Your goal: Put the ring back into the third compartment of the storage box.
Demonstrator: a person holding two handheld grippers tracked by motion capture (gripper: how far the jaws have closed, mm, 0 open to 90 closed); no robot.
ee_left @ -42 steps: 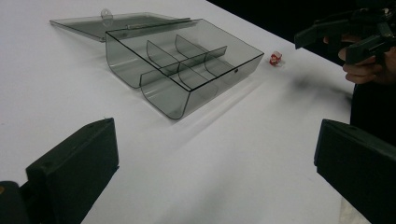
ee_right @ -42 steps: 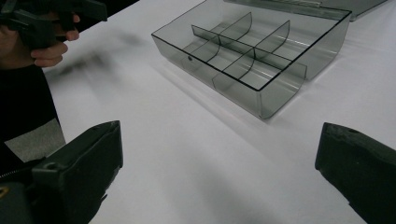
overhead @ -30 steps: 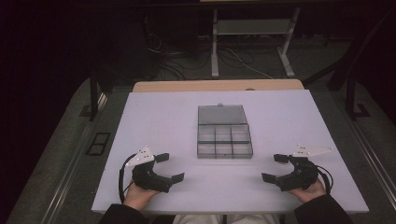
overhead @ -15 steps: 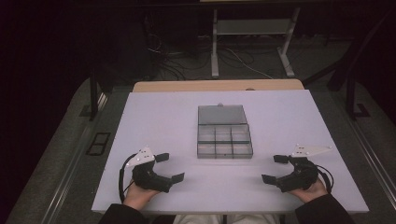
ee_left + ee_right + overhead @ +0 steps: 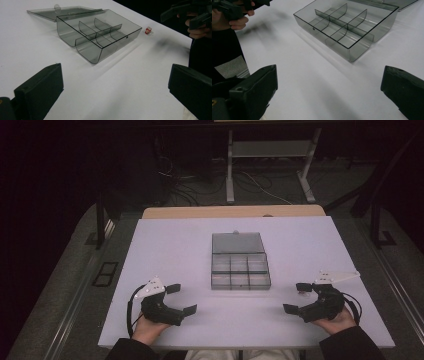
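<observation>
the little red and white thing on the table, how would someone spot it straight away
Start at the white table and find the clear smoky divided box with its lid open at the middle. Look past the box's right side toward the right gripper: the small red and white piece lies there alone, the one bright-coloured item.

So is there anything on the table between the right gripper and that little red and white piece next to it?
Nothing visible. The small red and white piece lies on bare white table beside the right gripper, whose jaws are open. The compartment box sits apart, toward the table's middle.
</observation>
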